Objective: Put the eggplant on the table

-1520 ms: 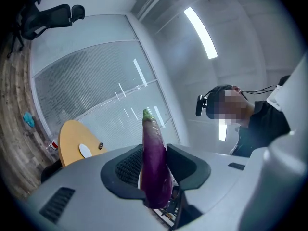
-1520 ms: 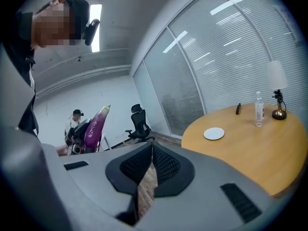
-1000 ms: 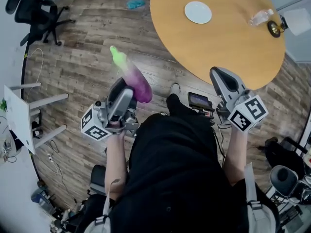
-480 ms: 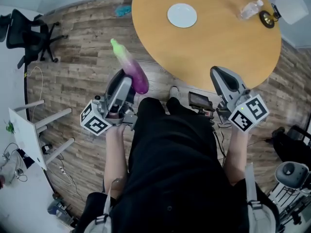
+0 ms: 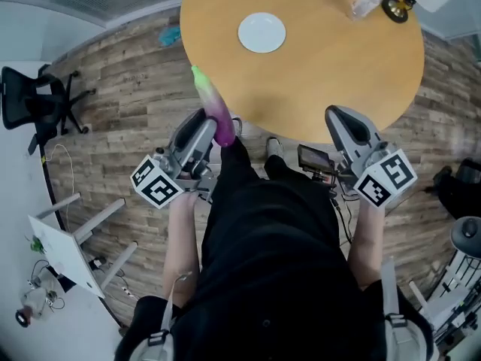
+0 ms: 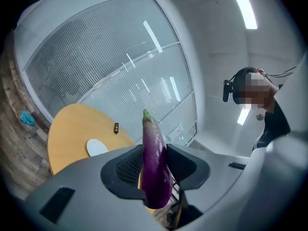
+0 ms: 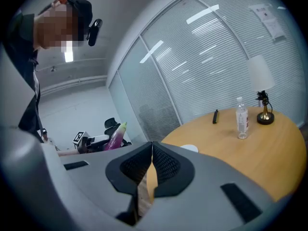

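The left hand-held gripper (image 5: 203,128) is clamped on the lower, purple part of the eggplant (image 5: 213,110), which is carried upright between the pads, green stem end up and forward. The right hand-held gripper (image 5: 343,120) is closed with its jaws together, and nothing is held in it.

A second ago the eggplant's stem end was seen over the wooden floor (image 5: 120,104), well apart from the worktop (image 5: 338,66). Now, in the head view, that end is seen at the worktop's near rim, and the whole worktop has been brought closer, so the approach is judged almost finished. The eggplant is not yet set down: it is gripped in the air at the edge. A short carry over the bare wood is likely needed, then a lowering and a release.

Farther off, a white plate (image 5: 262,33) lies near the middle, and a clear bottle (image 5: 366,1) stands toward the far side.
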Tool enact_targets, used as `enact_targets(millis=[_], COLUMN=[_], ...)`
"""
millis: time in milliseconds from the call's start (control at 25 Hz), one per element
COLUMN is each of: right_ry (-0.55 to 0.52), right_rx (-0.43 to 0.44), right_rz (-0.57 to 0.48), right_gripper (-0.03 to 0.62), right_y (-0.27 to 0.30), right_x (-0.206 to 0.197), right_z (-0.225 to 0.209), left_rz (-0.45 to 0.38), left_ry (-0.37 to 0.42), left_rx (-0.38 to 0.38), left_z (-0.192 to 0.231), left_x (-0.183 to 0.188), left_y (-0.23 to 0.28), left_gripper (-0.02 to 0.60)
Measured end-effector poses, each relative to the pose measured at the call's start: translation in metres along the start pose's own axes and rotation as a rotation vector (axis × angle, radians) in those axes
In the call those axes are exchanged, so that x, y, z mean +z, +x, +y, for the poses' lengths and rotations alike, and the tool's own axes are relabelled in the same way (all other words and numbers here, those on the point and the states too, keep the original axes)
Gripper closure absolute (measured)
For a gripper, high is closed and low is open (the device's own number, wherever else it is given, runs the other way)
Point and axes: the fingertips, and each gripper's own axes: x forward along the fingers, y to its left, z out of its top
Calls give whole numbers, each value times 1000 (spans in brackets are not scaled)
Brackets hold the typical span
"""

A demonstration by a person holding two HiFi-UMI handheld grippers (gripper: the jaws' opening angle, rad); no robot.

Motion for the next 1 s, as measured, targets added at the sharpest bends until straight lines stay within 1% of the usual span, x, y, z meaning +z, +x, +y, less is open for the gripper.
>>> enact_targets(millis=[120, 240, 440, 600, 680, 800, 920, 1000], right_ry=[15, 35, 73, 110, 128, 156, 183, 198], right_rx=[-61, -135, -274, -386, -440, -506, -547, -572], right_rz=[-25, -48, -106, -150, -168, -193, -210, -220], right_gripper=[577, 577, 577, 577, 577, 577, 577, 577], right_y=[4, 5, 2, -4, -8, -14, -18, -20], right_x=[3, 9, 14, 11, 8, 6, 2, -1], right_z=[-5, -1, -1, 1, 4, 7, 7, 7], left_rz=[31, 86, 216, 311, 371, 456, 516, 557], left_ry=[-32, -55, -34, -25, -8, 32, 57, 54], left_rx=[-62, -119, -200, -264, -271, -260, -242, -236], left_z=[16, 27, 44, 62, 77, 99, 114, 122], left_x=[12, 26, 38, 39, 34, 26, 17, 10], left_y=[18, 36, 74, 104, 120, 143, 161, 172], left_gripper=[420, 420, 420, 420, 420, 420, 420, 420])
